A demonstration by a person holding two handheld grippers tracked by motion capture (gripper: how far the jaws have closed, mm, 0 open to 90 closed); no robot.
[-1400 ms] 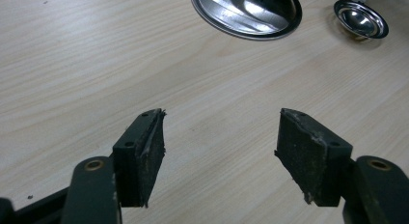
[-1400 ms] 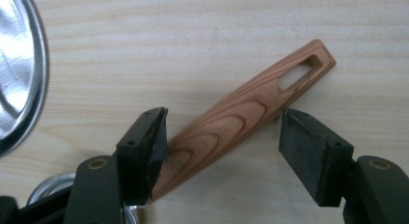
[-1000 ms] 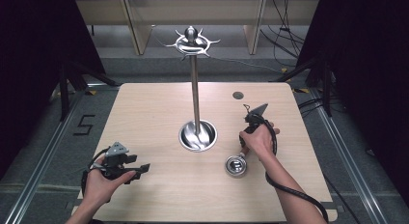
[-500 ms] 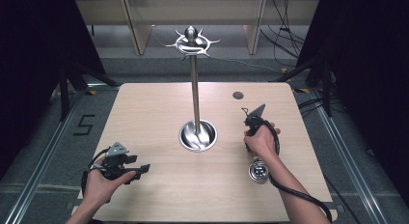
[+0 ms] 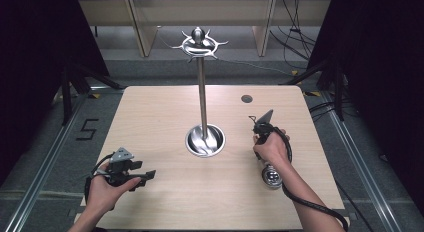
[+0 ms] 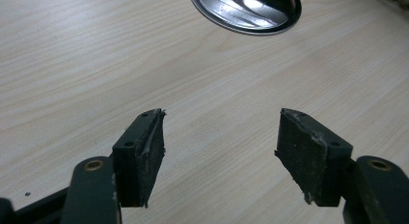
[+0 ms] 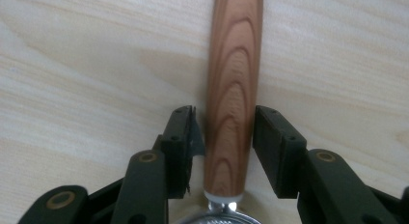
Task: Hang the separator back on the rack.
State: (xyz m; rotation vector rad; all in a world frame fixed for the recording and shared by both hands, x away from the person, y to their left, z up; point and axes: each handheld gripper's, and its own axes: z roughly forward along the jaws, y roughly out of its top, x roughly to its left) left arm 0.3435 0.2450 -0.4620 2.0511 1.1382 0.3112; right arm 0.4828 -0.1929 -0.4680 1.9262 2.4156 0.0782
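Between right tool (image 7: pixel 226 137) jaws: wooden handle (image 7: pixel 233 89), pads beside it.

Evenly lit from above; worktop (image 5: pixel 165 117) bright and pale, surroundings falling off into near black on both sides. Glare on the steel base (image 5: pixel 205 140) ahead of the left tongs (image 6: pixel 219 151), repeated as white streaks in the left gripper view. Soft, short shadows under both tongs. Slight softness overall in the high view. Wooden handle (image 7: pixel 234 89) between the right tongs (image 7: pixel 223 147) sharp, near parts blurred at the bottom edge.
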